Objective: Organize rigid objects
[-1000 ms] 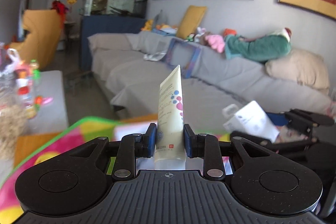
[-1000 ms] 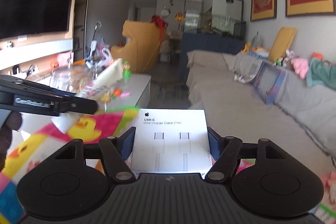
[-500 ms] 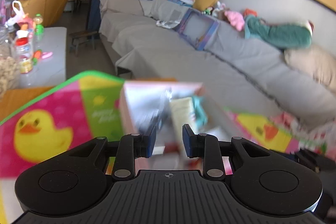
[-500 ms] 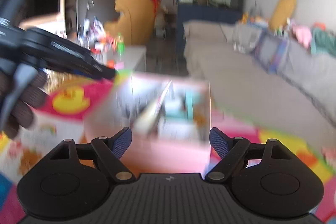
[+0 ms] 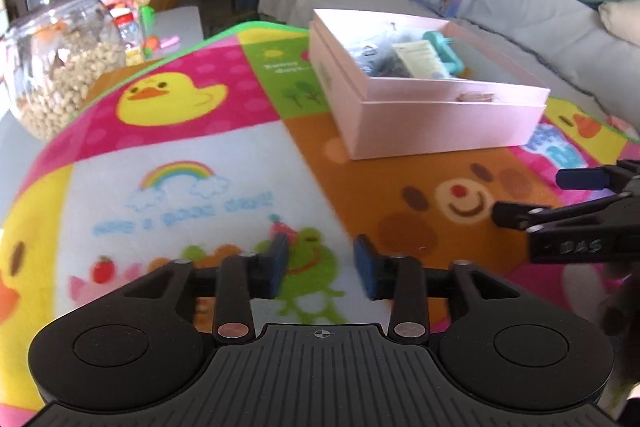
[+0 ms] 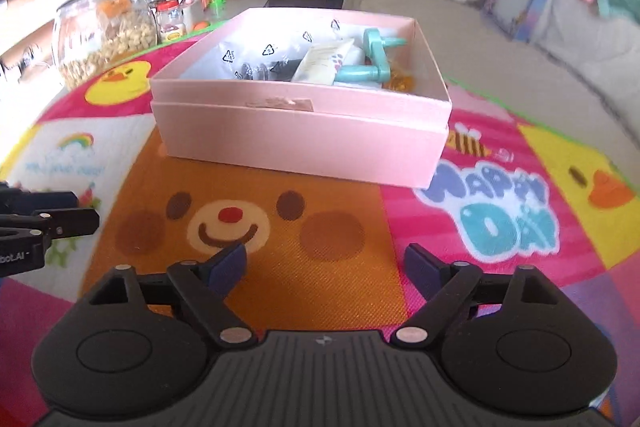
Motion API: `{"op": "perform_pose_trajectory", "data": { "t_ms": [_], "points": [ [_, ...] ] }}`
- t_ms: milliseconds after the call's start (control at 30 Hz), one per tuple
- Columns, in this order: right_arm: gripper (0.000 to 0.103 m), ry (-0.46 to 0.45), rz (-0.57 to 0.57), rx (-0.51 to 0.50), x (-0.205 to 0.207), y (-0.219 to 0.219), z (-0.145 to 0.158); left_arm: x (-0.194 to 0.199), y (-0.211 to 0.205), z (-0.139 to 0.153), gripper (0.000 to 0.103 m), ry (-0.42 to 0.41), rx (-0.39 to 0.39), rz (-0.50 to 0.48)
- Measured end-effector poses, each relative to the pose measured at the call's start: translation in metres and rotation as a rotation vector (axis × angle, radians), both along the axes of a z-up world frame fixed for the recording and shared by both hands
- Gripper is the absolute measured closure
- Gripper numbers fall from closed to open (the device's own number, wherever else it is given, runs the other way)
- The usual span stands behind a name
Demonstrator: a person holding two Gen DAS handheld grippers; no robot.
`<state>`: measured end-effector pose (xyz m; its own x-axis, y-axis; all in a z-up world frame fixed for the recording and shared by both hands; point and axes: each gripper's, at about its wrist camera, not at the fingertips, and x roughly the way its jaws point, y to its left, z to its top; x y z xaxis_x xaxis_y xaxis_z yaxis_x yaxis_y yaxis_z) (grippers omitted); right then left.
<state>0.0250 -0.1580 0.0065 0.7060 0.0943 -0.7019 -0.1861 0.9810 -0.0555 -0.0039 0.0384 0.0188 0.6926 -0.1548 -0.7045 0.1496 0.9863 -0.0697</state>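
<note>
Left gripper (image 5: 320, 263): jaws had just been opening, nothing between them.
Right gripper (image 6: 326, 265): jaws had just spread wide, empty.
Pink box (image 6: 304, 131): sat far on the worktop's play mat (image 6: 340, 283), holding the tube (image 6: 324, 61) and teal handle (image 6: 370, 65).
Risk: both grippers hung low and near each other; a careless reach might nudge the light box or knock gripper against gripper.

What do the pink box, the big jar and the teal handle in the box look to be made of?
Pink box: likely matte cardboard, with crisp folded edges and a tape strip on its rim. Big jar: clear glass or plastic, glossy, contents visible through it. Teal handle: probably moulded plastic, smooth with a slight sheen.
</note>
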Motion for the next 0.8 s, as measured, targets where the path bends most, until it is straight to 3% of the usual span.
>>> {"op": "perform_pose_trajectory", "data": {
  "t_ms": [100, 167, 300, 400, 500, 800],
  "points": [
    [0.0, 0.026, -0.043, 0.038, 0.006, -0.008, -0.002, 0.002, -0.017, -0.003, 0.021, -0.009, 0.009, -0.021],
    [0.0, 0.027, -0.06, 0.065, 0.009, -0.013, -0.003, 0.003, -0.026, -0.007, 0.013, -0.033, 0.015, -0.018],
    [0.0, -0.005, -0.022, 0.06, 0.007, -0.016, -0.005, 0.006, -0.032, -0.013, 0.014, -0.106, 0.01, 0.072],
    [0.0, -0.051, -0.031, 0.075, 0.004, -0.019, -0.008, 0.01, -0.035, -0.014, 0.016, -0.113, 0.031, 0.118],
    [0.0, -0.062, -0.043, 0.078, 0.003, -0.018, -0.009, 0.011, -0.041, -0.014, 0.015, -0.119, 0.072, 0.124],
    [0.0, -0.077, -0.055, 0.087, 0.002, -0.019, -0.011, 0.011, -0.04, -0.015, 0.014, -0.122, 0.066, 0.129]
  ]
}}
